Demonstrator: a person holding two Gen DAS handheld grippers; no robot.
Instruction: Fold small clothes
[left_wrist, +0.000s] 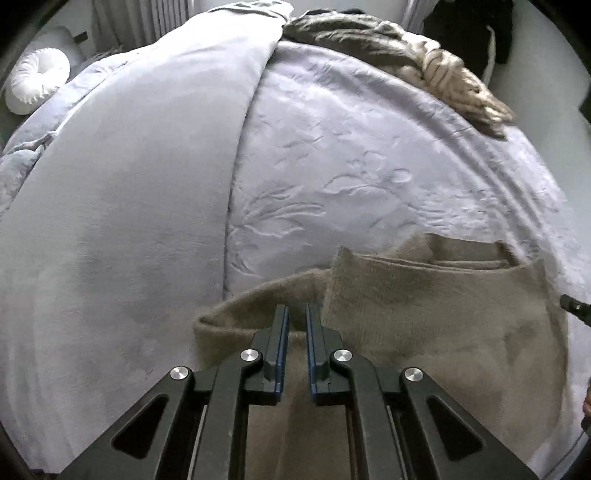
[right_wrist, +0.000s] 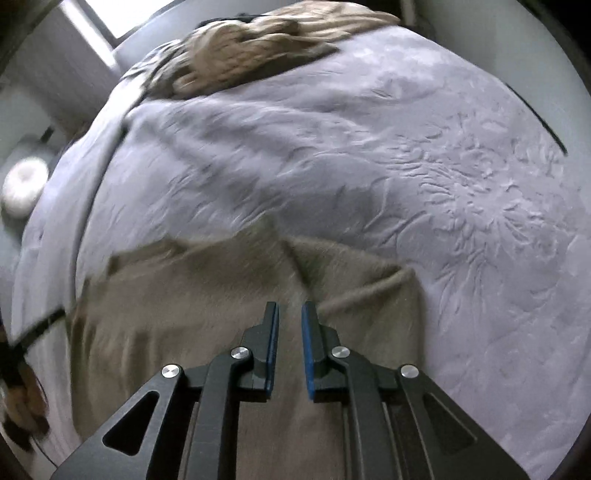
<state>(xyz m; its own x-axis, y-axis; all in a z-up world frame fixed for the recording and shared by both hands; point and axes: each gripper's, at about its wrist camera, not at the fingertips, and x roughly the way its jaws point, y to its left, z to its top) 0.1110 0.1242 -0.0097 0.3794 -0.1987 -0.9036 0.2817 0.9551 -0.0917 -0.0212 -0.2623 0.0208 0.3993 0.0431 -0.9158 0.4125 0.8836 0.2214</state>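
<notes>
A beige knit garment (left_wrist: 436, 317) lies partly folded on the lavender bedspread (left_wrist: 351, 155), with one flap turned over on its right half. My left gripper (left_wrist: 296, 308) hovers over its left part, jaws a narrow gap apart and empty. In the right wrist view the same beige garment (right_wrist: 207, 288) spreads under my right gripper (right_wrist: 289, 306), whose jaws stand slightly apart with nothing between them. That view is motion-blurred. The tip of the other gripper (left_wrist: 574, 306) shows at the right edge of the left wrist view.
A pile of brown and tan clothes (left_wrist: 417, 59) sits at the far edge of the bed, also in the right wrist view (right_wrist: 251, 48). A plain grey duvet (left_wrist: 122, 192) covers the left half. A round white pillow (left_wrist: 37, 85) lies at far left.
</notes>
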